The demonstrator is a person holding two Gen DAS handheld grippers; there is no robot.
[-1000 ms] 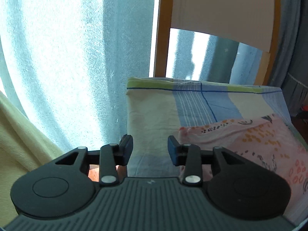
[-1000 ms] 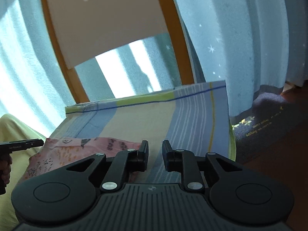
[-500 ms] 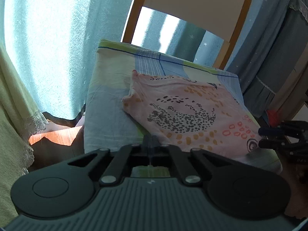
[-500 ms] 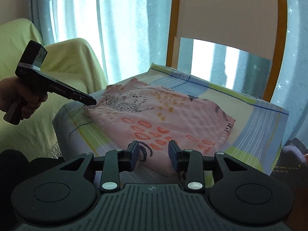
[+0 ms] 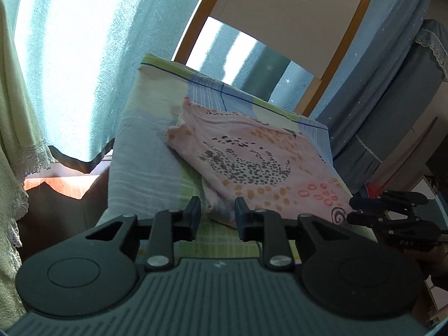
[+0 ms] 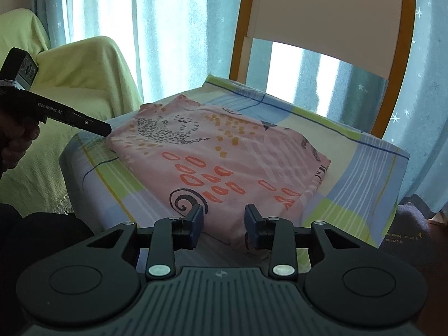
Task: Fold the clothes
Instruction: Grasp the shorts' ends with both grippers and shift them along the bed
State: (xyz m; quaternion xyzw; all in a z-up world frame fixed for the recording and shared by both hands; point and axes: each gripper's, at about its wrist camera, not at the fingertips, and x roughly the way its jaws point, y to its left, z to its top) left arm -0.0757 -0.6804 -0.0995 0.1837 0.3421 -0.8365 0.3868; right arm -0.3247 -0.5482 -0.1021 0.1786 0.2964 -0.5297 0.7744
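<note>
Left wrist view: looks forward and downward along the left gripper from the near left corner of the pink printed garment, close in. Right wrist view: set likewise behind the right gripper, at the garment's opposite near corner. Both share the garment, the striped sheet and the chair back (each gripper also appears in the other's view).

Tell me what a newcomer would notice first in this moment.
A folded pink patterned garment lies on a striped, cloth-covered chair seat, the chair back rising behind against bright curtains. The right gripper and left gripper hover open at its near corners.
</note>
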